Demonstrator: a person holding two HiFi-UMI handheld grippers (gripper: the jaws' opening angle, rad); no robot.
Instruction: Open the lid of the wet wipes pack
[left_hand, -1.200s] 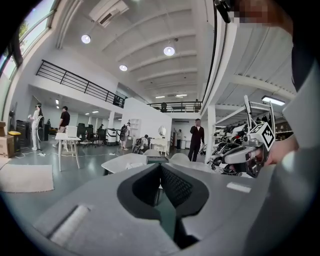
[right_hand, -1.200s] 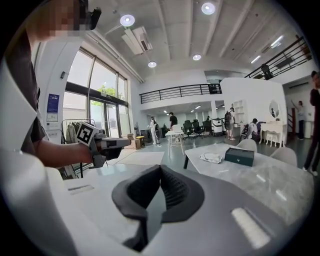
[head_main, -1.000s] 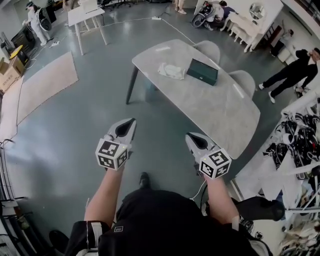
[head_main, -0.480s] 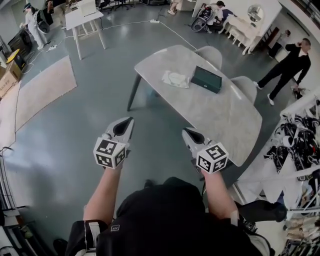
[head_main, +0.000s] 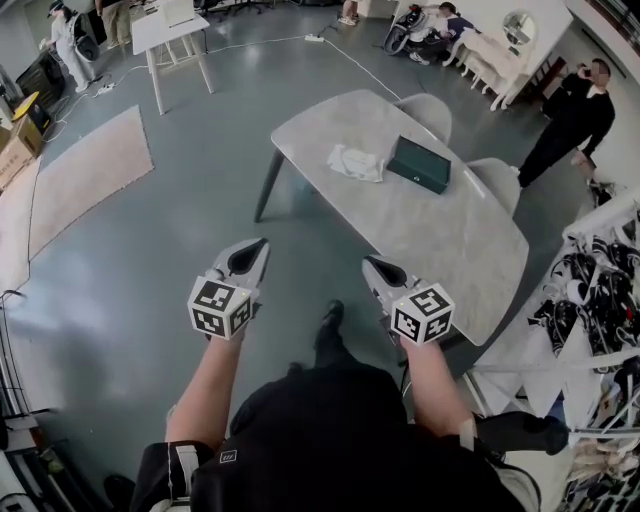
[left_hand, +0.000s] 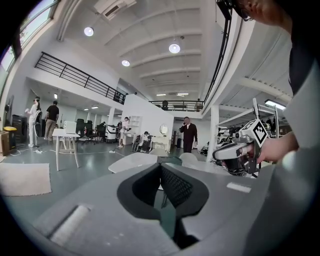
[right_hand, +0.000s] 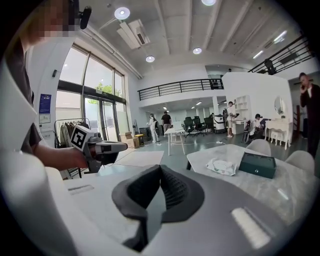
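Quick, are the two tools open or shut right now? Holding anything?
Left tool: closed, holding nothing.
Right tool: closed, holding nothing.

Glossy grey-green floor (head_main: 150, 260), pale marble-topped table (head_main: 440, 240), beige rug (head_main: 85, 175), round ceiling lights (right_hand: 122, 13), tall windows (right_hand: 82, 85)

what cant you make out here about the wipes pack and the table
- Wipes pack lid: too small in the head and right gripper views; open or shut, cannot tell.
- Wipes pack, left gripper view: not found; the left claw overlaps the table there.
- Green box: front fitting too small in every view.
- All but one table leg: head view, hidden under the top.
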